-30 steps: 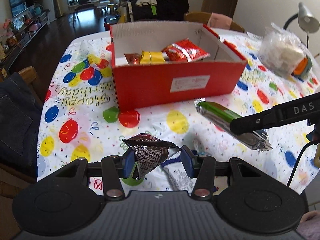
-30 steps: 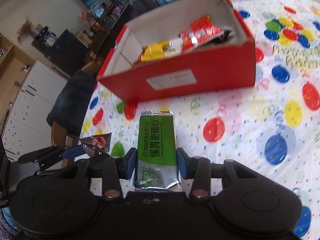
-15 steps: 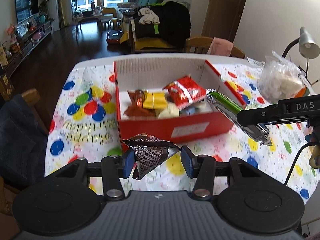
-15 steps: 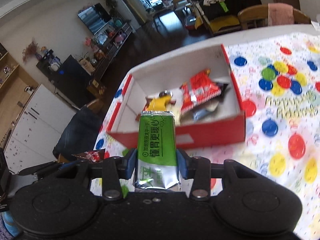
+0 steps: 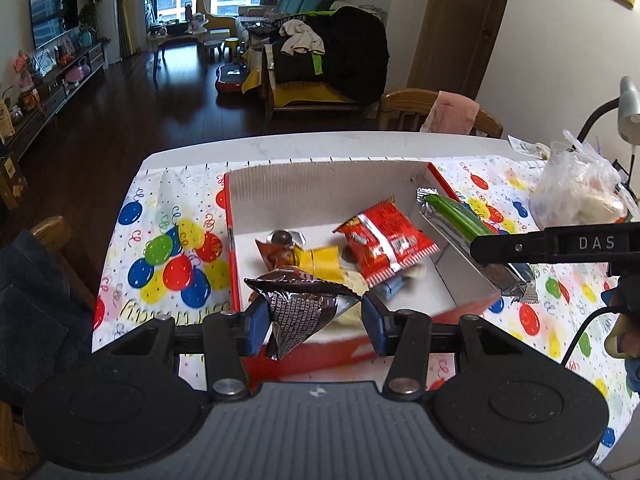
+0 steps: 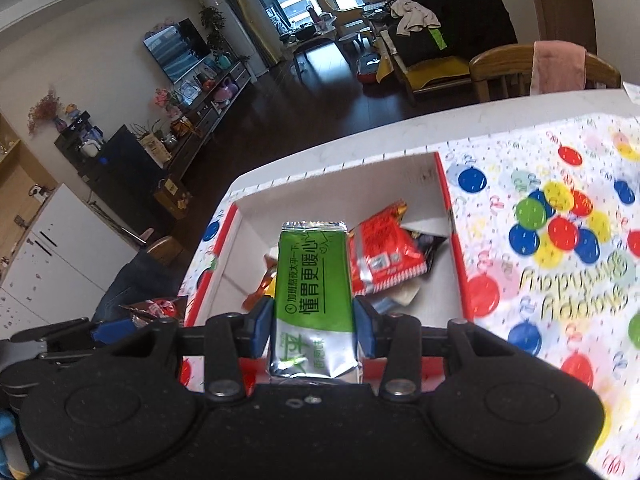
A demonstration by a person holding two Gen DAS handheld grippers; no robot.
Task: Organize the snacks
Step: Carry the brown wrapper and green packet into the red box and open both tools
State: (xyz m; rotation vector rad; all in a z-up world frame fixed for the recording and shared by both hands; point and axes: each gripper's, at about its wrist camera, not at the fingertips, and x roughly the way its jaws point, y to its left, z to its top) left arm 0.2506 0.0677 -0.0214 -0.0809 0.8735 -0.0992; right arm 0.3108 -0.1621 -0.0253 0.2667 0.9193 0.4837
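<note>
Your left hand-held gripper (image 5: 314, 322) grips a dark foil snack (image 5: 298, 306), your right hand-held gripper (image 6: 314, 326) a green packet (image 6: 314, 280). You hold both above the red box (image 5: 320, 354) on the tabletop (image 5: 160, 236). Several snacks already lie inside; these two remain to drop.

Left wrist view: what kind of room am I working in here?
Most likely a home dining area opening onto a living room: a table under a balloon birthday tablecloth, a wooden dining chair, and a wall TV above a low cabinet, with a sofa beyond.
</note>
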